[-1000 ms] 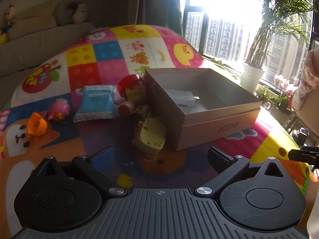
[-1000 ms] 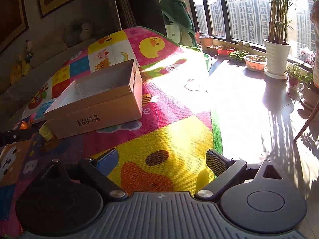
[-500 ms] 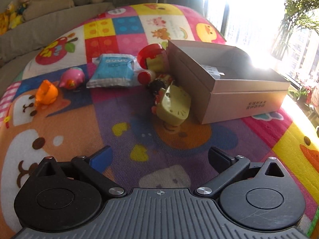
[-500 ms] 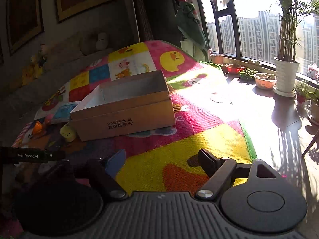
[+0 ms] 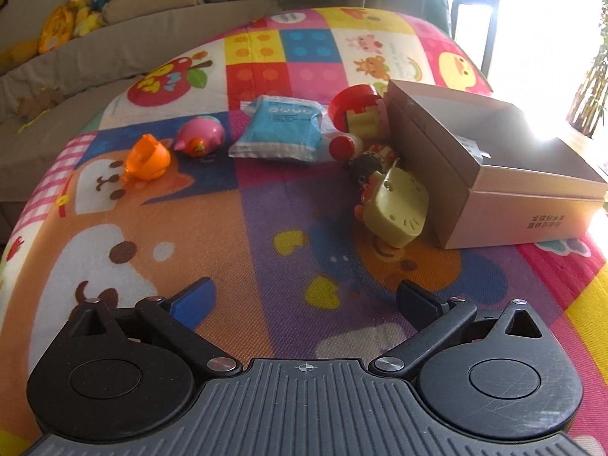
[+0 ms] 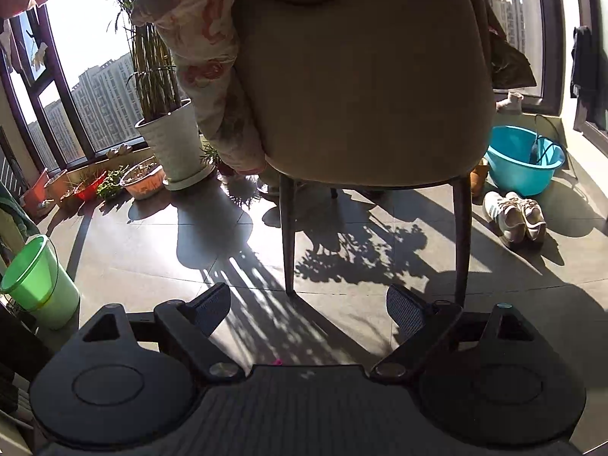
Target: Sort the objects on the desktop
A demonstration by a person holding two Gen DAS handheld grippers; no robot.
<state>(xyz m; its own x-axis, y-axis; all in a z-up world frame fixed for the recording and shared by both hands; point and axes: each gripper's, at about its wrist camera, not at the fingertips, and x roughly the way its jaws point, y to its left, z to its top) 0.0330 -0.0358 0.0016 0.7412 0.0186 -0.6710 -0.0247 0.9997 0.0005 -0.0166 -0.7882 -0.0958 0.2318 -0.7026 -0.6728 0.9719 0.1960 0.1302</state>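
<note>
The left gripper is held wide apart, with nothing in it. Ahead to its right a yellow toy is seen touching the open box. Farther ahead, the blue packet is seen. The right gripper is spread too, pointed at a chair.

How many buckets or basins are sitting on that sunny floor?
2. A green bucket stands at the far left near the flowerpots; a blue basin sits at the right beside the sneakers. The chair may hide others.

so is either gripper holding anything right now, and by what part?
Nothing held. Left gripper is open above the play mat; right gripper is open, facing a chair.
</note>
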